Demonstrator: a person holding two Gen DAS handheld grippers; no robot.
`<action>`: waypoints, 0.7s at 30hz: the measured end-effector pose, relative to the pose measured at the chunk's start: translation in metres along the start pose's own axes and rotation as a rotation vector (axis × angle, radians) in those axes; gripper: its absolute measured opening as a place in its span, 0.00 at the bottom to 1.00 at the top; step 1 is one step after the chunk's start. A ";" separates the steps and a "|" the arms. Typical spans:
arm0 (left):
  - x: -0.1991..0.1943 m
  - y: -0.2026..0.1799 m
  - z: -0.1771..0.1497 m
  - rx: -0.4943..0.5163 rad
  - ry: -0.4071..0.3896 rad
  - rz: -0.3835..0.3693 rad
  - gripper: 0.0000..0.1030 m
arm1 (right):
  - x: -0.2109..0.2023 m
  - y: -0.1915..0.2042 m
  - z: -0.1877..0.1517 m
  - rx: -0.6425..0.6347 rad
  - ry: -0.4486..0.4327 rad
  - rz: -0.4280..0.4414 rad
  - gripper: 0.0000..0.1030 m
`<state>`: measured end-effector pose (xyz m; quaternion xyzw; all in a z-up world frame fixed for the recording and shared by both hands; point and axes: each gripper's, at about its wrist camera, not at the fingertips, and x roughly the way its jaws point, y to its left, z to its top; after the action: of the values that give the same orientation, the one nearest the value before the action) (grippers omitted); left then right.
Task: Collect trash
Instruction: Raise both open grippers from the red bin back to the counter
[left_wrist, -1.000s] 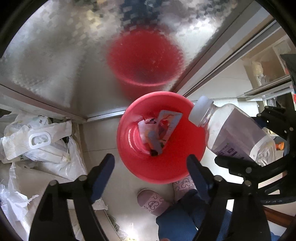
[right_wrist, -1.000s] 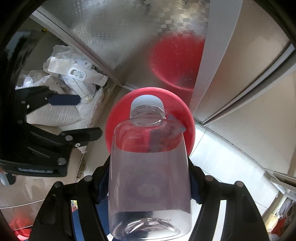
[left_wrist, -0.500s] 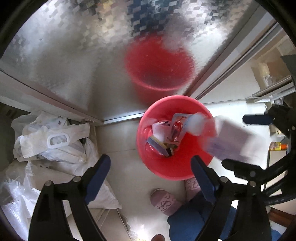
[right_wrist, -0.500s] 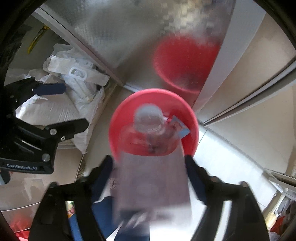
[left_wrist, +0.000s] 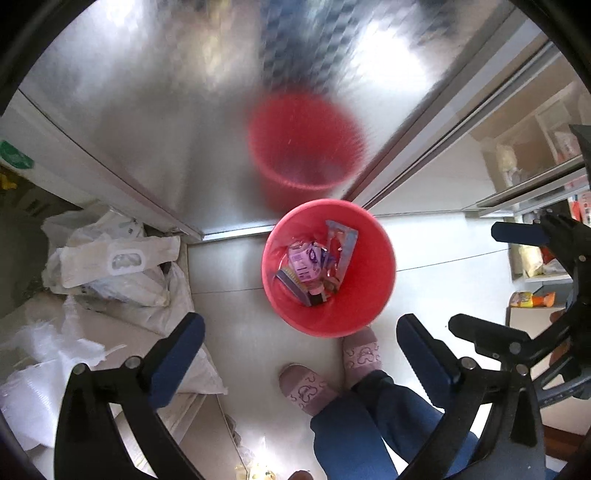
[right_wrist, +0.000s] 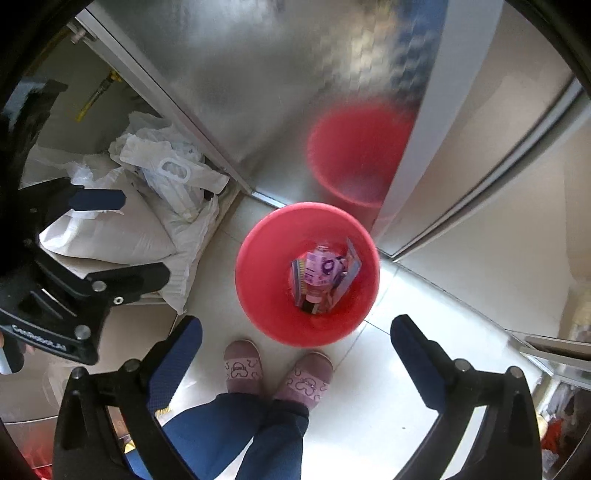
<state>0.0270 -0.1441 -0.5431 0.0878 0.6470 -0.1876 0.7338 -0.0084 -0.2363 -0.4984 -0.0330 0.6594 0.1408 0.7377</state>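
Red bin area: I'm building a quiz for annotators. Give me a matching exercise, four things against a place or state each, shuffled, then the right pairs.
Things:
1. plastic bottle
2. right gripper
3. white bags
4. slippers

Places or states:
A. piled on the floor beside the metal panel
B. lying inside the red bin
C. on the person's feet, next to the bin
D. jaws wide apart, nothing between them

Pairs: 1-B, 2-D, 3-A, 4-C
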 end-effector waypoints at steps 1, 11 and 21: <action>-0.009 -0.002 0.000 0.002 -0.004 0.003 1.00 | -0.008 0.002 0.000 -0.002 -0.002 -0.006 0.99; -0.118 -0.012 0.000 -0.026 -0.049 -0.013 1.00 | -0.091 0.019 0.004 -0.006 -0.058 -0.014 0.99; -0.232 -0.032 -0.002 -0.073 -0.109 0.009 1.00 | -0.188 0.039 0.003 -0.040 -0.104 -0.014 0.99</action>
<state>-0.0092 -0.1352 -0.3114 0.0538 0.6121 -0.1652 0.7715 -0.0325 -0.2295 -0.3083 -0.0450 0.6171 0.1502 0.7711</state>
